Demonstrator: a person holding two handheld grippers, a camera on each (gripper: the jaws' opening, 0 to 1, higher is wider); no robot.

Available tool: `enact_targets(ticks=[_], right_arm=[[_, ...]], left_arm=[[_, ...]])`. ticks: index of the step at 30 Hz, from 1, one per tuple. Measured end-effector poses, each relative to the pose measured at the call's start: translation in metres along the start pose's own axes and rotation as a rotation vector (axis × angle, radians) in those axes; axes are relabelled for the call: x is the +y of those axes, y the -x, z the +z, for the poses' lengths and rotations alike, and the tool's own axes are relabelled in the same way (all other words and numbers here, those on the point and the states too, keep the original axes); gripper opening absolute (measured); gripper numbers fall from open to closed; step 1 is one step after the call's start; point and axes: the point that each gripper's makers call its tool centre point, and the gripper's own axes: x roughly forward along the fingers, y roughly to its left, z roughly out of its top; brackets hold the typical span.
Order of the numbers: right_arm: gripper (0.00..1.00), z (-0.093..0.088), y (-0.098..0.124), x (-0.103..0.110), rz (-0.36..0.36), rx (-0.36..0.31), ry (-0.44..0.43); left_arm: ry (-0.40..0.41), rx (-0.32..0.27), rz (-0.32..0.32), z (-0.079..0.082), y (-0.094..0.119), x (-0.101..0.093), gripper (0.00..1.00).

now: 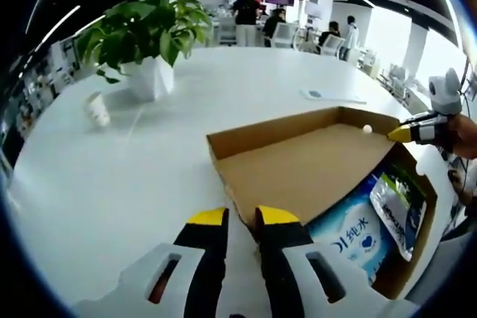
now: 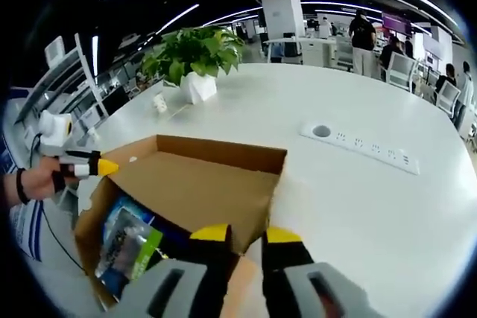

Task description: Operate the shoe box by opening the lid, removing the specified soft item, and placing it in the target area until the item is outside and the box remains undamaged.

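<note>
Grippers both pinch the raised lid (image 1: 298, 173) of the shoe box (image 1: 417, 243): left gripper (image 1: 242, 217) and right gripper (image 2: 246, 234), jaws nearly closed on opposite edges.

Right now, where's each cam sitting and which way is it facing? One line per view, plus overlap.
Left gripper view: rides the left gripper, whose jaws pinch the raised lid edge; faces across the shoe box to the right gripper at the far corner.
Right gripper view: rides the right gripper at the lid's opposite edge, facing back; the left gripper and the person's hand enter from the left.
Shared: box, lid, soft packs, potted plant, white table.
</note>
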Motion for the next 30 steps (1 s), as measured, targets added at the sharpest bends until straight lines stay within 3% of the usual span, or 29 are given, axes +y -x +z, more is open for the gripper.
enact_targets(ticks=[9,12,30], right_arm=[[0.2,0.0,0.019,0.011,0.025,-0.03,0.0],[0.21,-0.002,0.026,0.012,0.028,-0.037,-0.012],[0.24,-0.016,0.063,0.01,0.02,-0.086,-0.067]], left_arm=[[0.026,-0.005,0.017,-0.006,0.017,0.0,0.19],[0.089,-0.026,0.003,-0.007,0.024,-0.001,0.2],[0.082,-0.069,-0.016,-0.008,0.056,-0.012,0.24]])
